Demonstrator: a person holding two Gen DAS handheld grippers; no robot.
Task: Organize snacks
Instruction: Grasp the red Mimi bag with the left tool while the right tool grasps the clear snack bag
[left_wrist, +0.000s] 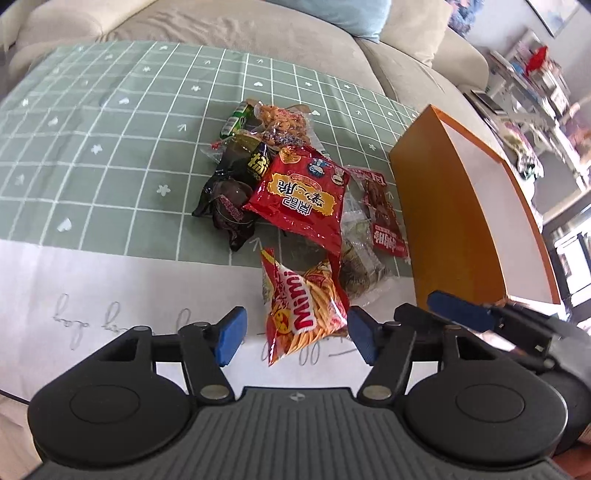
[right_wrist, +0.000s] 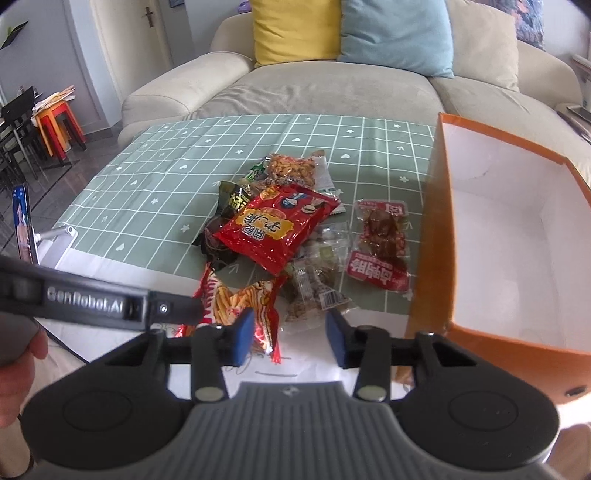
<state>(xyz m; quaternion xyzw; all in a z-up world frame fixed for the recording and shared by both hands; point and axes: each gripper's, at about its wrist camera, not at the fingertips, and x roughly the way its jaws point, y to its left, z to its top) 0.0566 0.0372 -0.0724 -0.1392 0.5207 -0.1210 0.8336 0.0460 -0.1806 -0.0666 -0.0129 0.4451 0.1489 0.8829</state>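
Mimi fries bag (left_wrist: 301, 308) lies at pile's near edge, straight at 12 o'clock between left gripper (left_wrist: 297, 334) jaws, long axis running away from them | left jaws wide, empty | right gripper (right_wrist: 290, 338) wide, empty, nearer orange box (right_wrist: 436, 229) at 2 o'clock.

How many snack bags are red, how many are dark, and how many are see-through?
Red bags: 3 (big red bag, Mimi sticks bag, red meat pack)
Dark bags: 2 (black-and-yellow bag, dark wrapped pack)
See-through bags: 2 (nut bag at the back, clear pack in front)
Total: 7, though more may hide underneath.
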